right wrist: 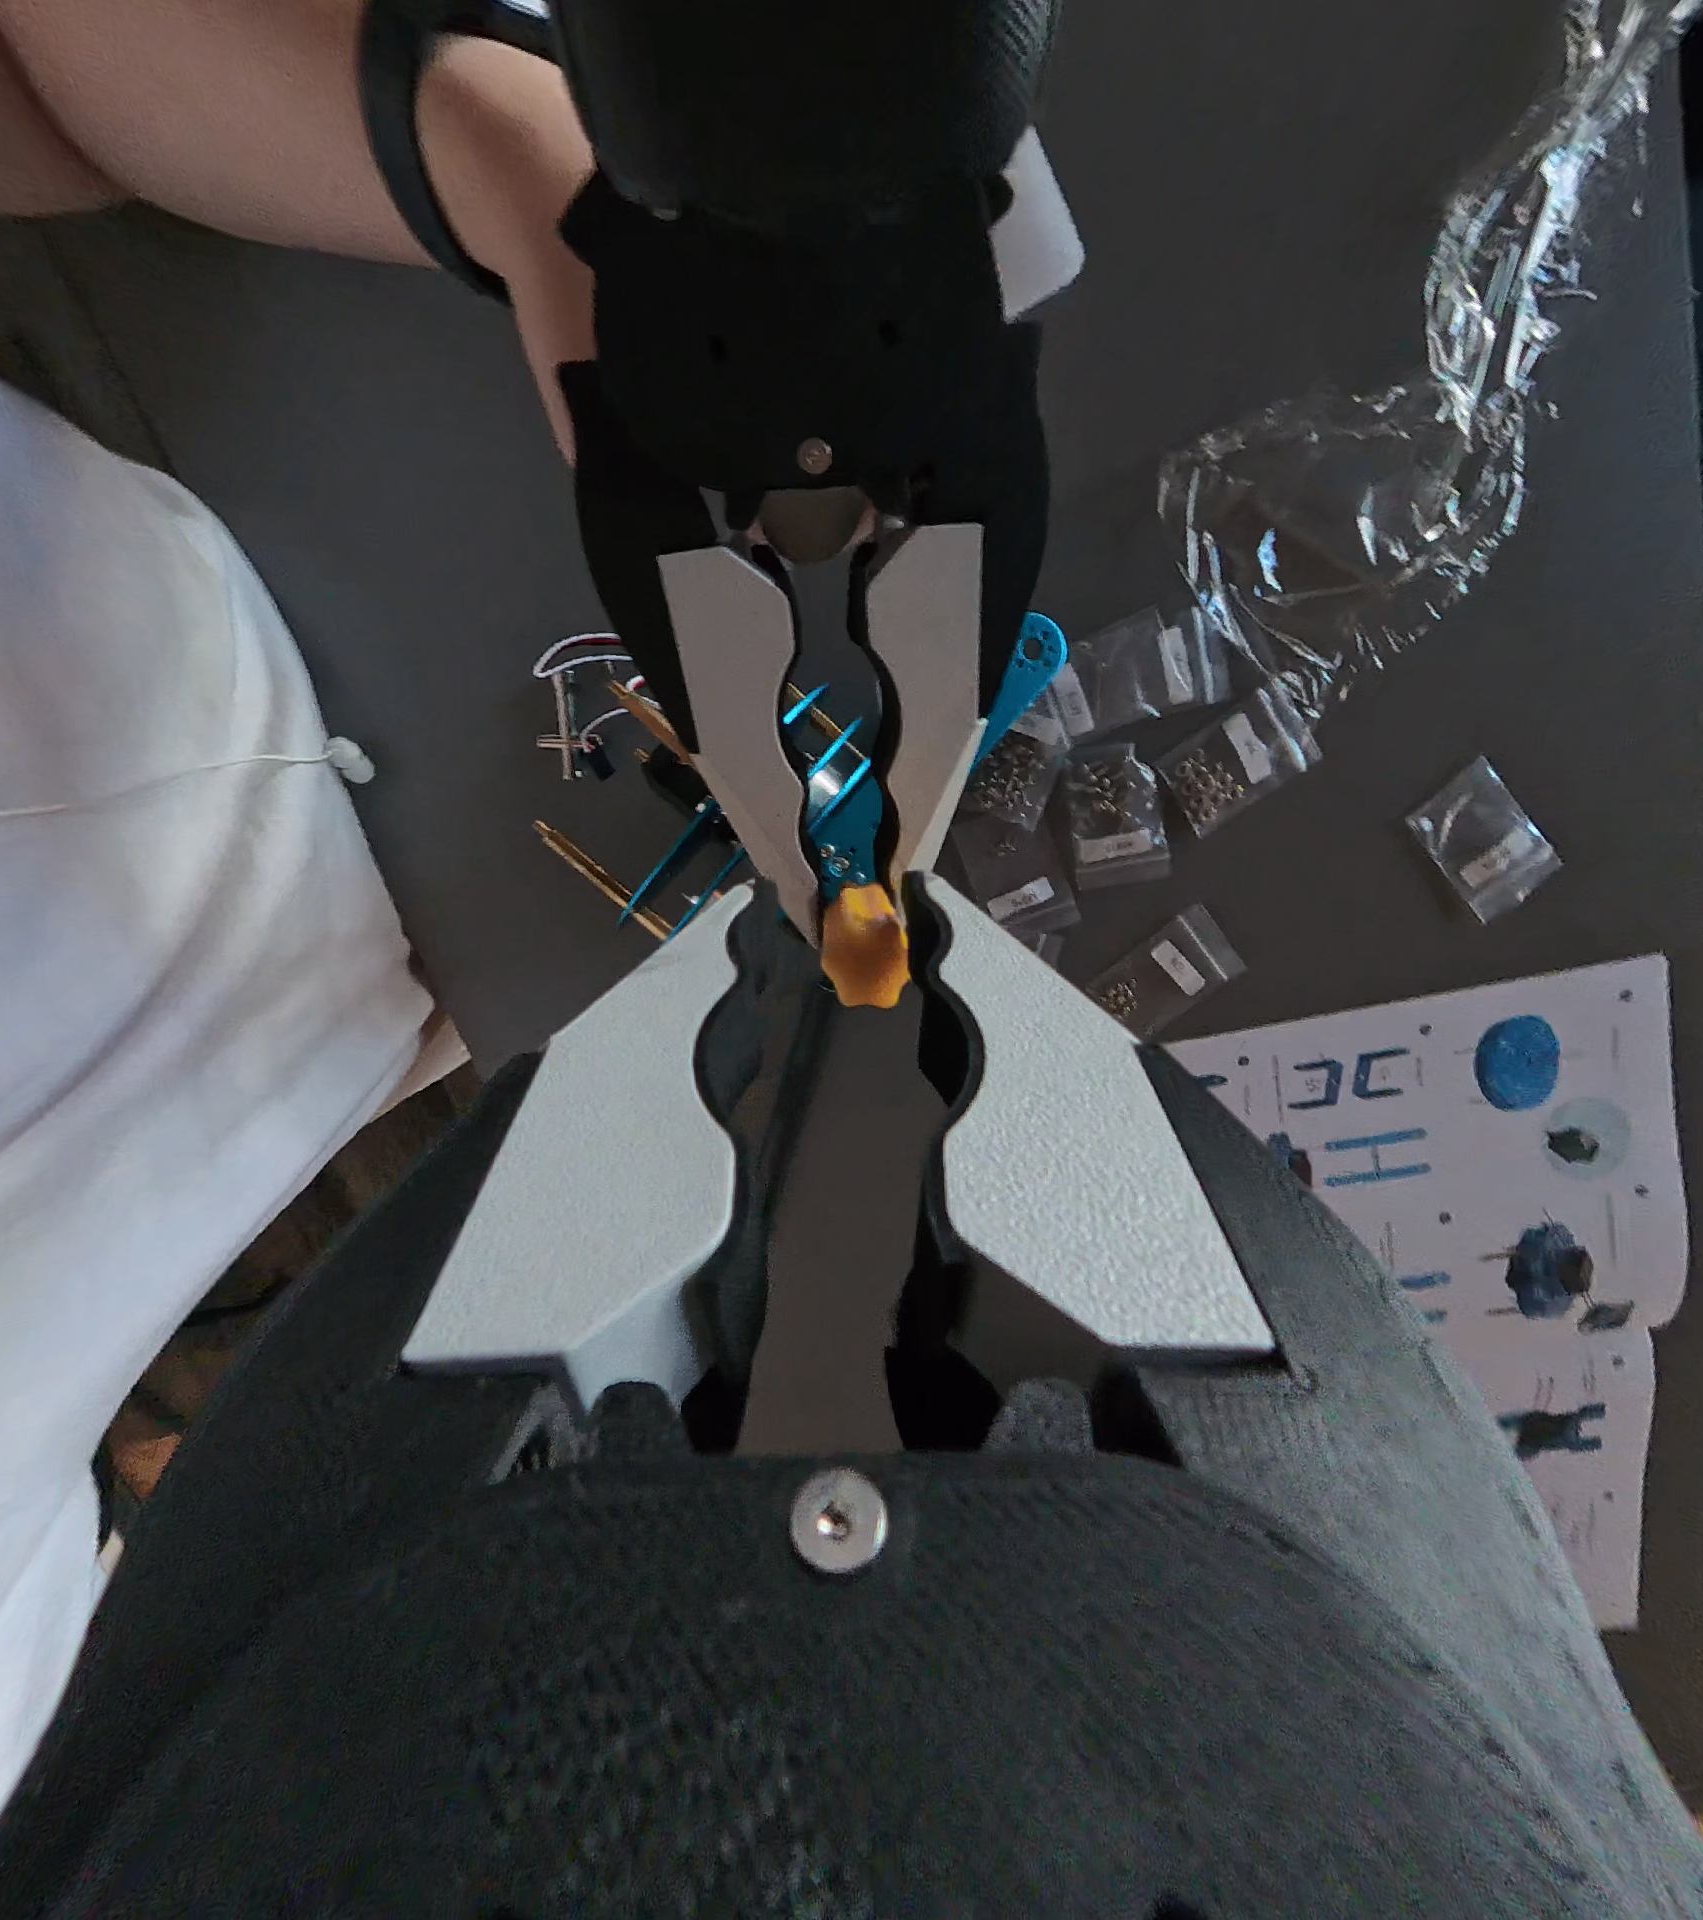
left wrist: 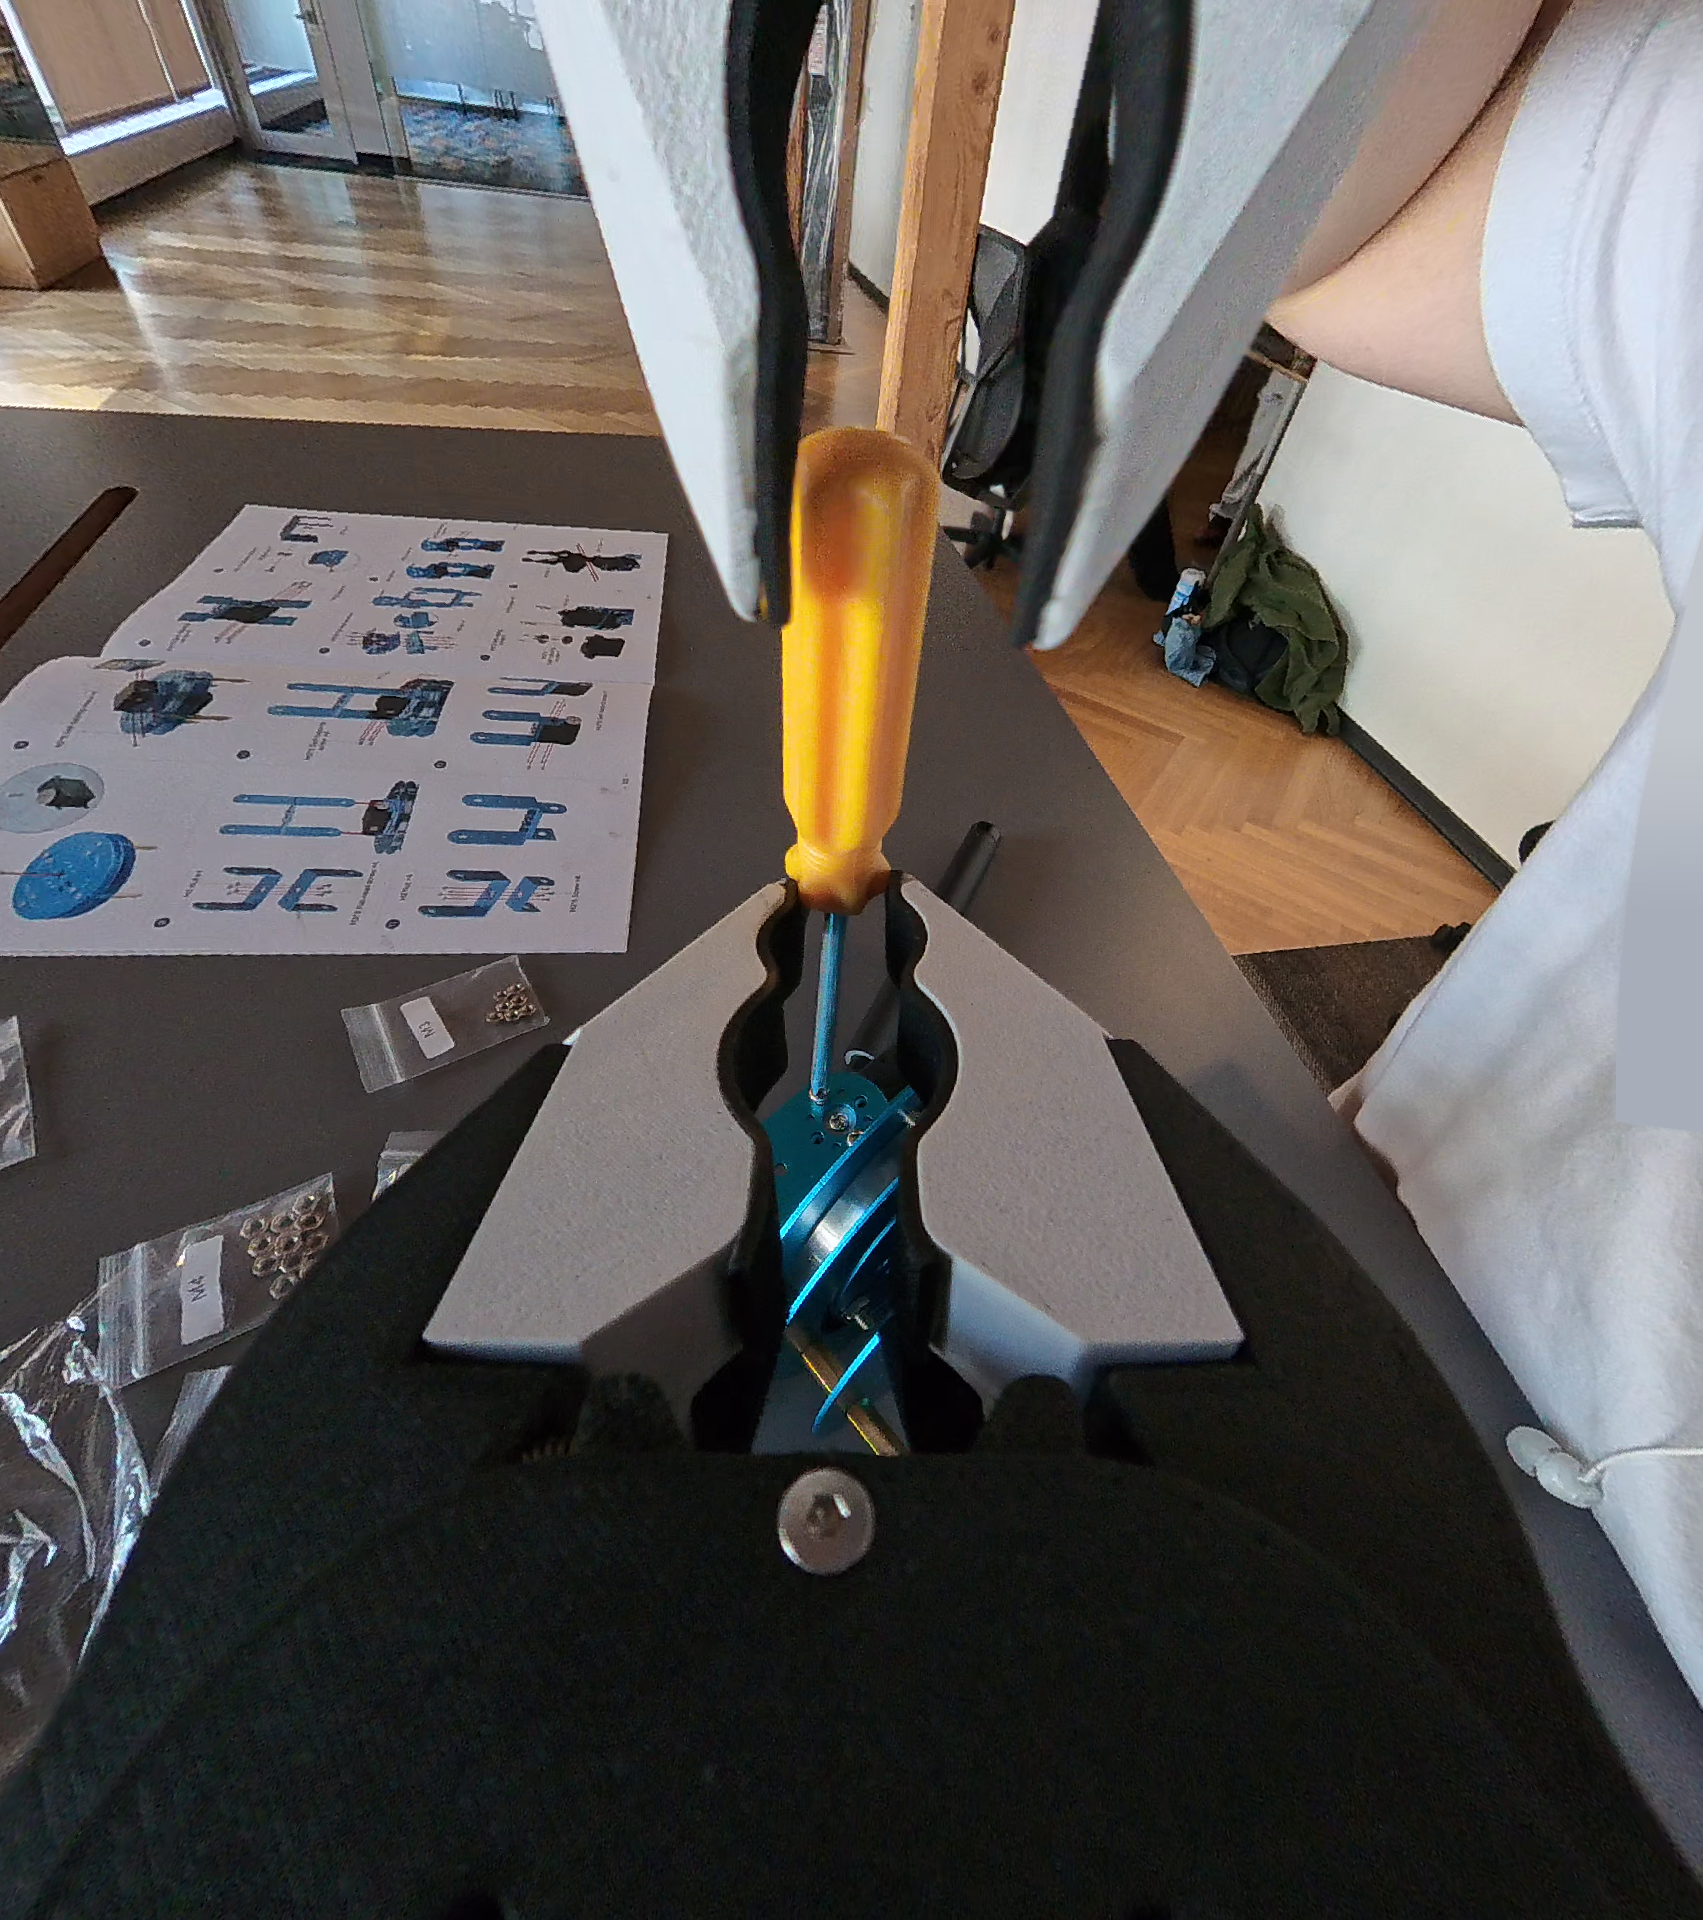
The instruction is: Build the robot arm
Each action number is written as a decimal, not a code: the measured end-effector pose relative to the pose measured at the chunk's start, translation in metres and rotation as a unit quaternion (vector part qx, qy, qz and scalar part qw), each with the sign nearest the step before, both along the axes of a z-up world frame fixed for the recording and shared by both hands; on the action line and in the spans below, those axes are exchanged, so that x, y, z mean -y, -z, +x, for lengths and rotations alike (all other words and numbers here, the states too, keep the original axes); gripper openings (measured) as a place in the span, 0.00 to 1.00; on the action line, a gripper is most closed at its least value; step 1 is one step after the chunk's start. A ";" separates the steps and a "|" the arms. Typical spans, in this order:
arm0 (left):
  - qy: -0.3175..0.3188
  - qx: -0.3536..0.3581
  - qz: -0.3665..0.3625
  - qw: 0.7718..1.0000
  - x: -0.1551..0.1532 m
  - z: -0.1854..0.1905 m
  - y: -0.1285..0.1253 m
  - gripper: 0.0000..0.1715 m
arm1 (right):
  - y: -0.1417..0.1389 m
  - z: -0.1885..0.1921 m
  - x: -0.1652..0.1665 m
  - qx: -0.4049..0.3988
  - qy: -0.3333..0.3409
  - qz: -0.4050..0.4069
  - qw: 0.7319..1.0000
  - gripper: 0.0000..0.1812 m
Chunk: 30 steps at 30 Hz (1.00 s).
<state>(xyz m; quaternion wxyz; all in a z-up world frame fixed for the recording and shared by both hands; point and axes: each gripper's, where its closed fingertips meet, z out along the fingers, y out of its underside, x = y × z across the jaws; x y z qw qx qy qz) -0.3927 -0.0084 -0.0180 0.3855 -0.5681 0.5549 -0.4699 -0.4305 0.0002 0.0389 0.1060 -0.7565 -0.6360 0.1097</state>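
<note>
Two grippers meet over a dark table (left wrist: 151,1039) in the left wrist view. The left gripper (left wrist: 836,904) is closed around a blue metal part (left wrist: 831,1195) made of thin round discs, which sits deep between its jaws. A screwdriver with an orange handle (left wrist: 852,665) stands nearly upright above it, its blue shaft reaching down to a screw on the part. The right gripper (left wrist: 894,623) comes in from the top, its left pad touching the handle while the right pad stands off, so its jaws are partly open. To the left lie an instruction sheet (left wrist: 307,727) with blue drawings, small bags of nuts (left wrist: 234,1268) nearer, and crumpled clear plastic (left wrist: 5,1507) at the near left. A person's white sleeve (left wrist: 1605,1039) fills the right side. In the right wrist view, the right gripper (right wrist: 831,894) looks down on the end of the screwdriver (right wrist: 862,956), which sits between its fingertips with a gap on both sides. Beyond it the left gripper (right wrist: 852,883) holds the blue metal part (right wrist: 842,810) between its closed jaws. More blue plates and brass posts (right wrist: 660,862) lie to the left of it, small bags (right wrist: 1138,810) and crumpled clear plastic (right wrist: 1346,488) to the right, and the instruction sheet (right wrist: 1501,1195) at the near right.
</note>
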 end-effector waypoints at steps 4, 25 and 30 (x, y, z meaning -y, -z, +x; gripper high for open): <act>-0.001 -0.002 0.002 1.000 0.001 0.000 0.000 0.08 | 0.002 0.003 -0.003 -0.017 -0.037 -0.006 0.999 0.10; -0.008 -0.012 0.015 1.000 0.002 0.002 -0.005 0.08 | 0.004 -0.003 -0.006 -0.036 0.008 0.010 0.999 0.00; -0.006 -0.014 0.015 1.000 0.001 0.002 -0.005 0.08 | 0.000 -0.006 -0.008 -0.046 -0.015 0.061 0.997 0.05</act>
